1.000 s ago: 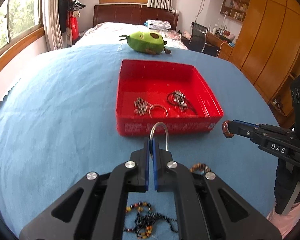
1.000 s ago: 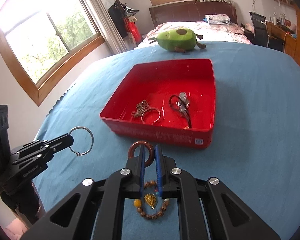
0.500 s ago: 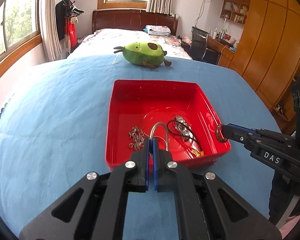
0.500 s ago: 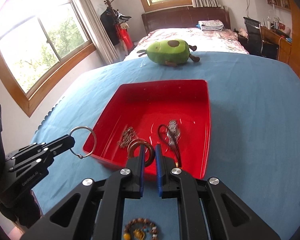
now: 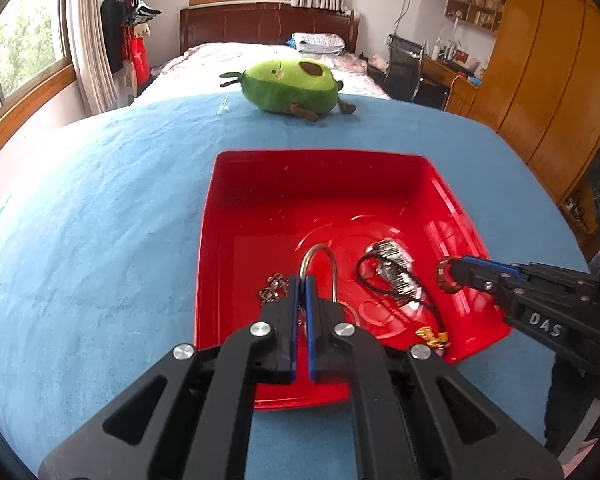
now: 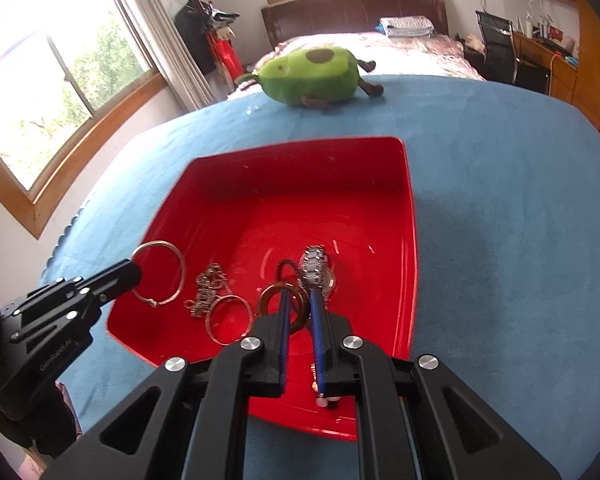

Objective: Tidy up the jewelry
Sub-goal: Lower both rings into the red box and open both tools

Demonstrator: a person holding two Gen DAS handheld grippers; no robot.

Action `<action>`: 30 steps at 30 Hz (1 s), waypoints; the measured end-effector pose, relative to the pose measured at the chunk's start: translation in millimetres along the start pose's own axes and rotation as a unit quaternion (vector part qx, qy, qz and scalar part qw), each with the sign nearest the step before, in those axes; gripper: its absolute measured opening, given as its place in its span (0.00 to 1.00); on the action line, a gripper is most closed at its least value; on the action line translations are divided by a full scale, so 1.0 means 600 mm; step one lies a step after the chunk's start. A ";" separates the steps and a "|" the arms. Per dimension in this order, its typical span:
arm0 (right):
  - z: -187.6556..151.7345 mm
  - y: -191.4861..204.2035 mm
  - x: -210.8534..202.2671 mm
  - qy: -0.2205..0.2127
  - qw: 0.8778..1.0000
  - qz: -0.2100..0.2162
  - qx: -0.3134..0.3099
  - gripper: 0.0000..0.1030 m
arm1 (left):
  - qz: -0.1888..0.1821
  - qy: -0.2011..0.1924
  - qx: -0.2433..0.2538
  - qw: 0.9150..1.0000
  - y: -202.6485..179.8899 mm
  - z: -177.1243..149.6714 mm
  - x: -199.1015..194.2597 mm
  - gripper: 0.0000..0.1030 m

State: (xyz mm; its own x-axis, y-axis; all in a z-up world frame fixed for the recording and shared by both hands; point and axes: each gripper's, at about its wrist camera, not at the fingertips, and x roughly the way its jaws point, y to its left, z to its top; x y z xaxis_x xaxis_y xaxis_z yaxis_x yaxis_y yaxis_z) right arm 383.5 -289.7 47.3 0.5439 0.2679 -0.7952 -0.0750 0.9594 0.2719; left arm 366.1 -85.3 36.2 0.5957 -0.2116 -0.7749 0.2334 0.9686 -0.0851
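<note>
A silver bangle (image 5: 318, 268) is pinched in the left gripper (image 5: 300, 280) at lower centre, a brown ring (image 6: 283, 306) is clamped by the right gripper (image 6: 299, 302); both are held above the red tray (image 6: 410, 216), apparently for dropping among the jewelry there.

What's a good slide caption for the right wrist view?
Right tool carries a brown ring over the red tray of jewelry.
</note>
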 end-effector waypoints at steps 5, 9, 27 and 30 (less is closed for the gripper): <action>-0.004 -0.003 0.008 0.005 1.000 -0.001 0.002 0.09 | 0.010 0.018 -0.002 1.000 0.005 -0.005 0.027 0.01; -0.008 0.001 0.016 0.011 1.000 -0.004 -0.001 0.09 | 0.014 0.026 0.000 1.000 0.007 -0.007 0.042 0.01; -0.012 0.003 0.017 0.005 1.000 -0.011 -0.005 0.23 | 0.022 0.012 0.005 1.000 0.006 -0.010 0.045 0.25; -0.012 0.005 0.012 0.001 1.000 -0.011 -0.006 0.24 | 0.028 -0.001 0.013 1.000 0.000 -0.012 0.033 0.30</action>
State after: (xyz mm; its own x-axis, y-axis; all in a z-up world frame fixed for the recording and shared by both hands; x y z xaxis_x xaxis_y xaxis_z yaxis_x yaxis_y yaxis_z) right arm 381.0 -284.3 38.6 0.5438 0.2470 -0.8020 -0.0730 0.9660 0.2480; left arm 372.2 -88.5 16.1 0.6098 -0.1576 -0.7767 0.2197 0.9752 -0.0255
